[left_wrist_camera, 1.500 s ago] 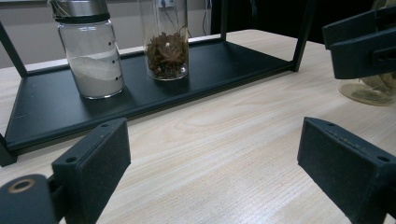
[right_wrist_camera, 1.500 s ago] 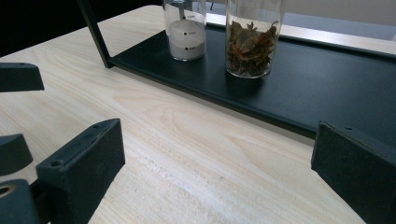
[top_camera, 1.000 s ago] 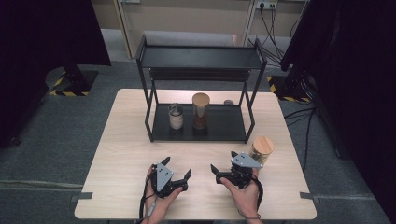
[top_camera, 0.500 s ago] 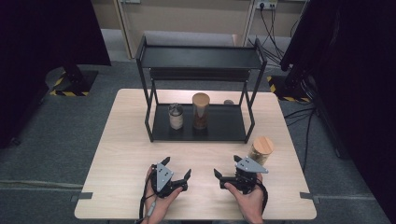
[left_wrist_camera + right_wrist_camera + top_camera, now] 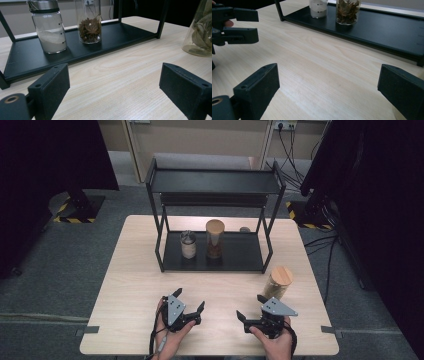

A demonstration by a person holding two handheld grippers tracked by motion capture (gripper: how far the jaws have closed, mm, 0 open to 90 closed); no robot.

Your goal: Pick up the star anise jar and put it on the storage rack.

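My left gripper (image 5: 190, 298) rests open near the table's front edge, left of centre, nothing between its jaws (image 5: 117, 85). My right gripper (image 5: 250, 306) stands open too, a hand's width to the right, also empty (image 5: 329, 87). A glass jar of dried leaves with a wooden lid (image 5: 277, 282) stands on the table just beyond and right of the right gripper. On the lower shelf of a black rack (image 5: 240, 262) stand a metal-capped shaker of white powder (image 5: 188, 245) and a wooden-lidded jar of star anise (image 5: 215, 239).
The rack's upper shelf (image 5: 212, 181) carries nothing I can see. A small dark object (image 5: 244, 229) lies behind the rack's right side. Bare wood runs between the rack and both grippers. The left gripper (image 5: 257, 25) shows at the right gripper view's upper left.
My right gripper has drawn back toward the near edge, away from the leaf jar. The left gripper and the jars have stayed put.
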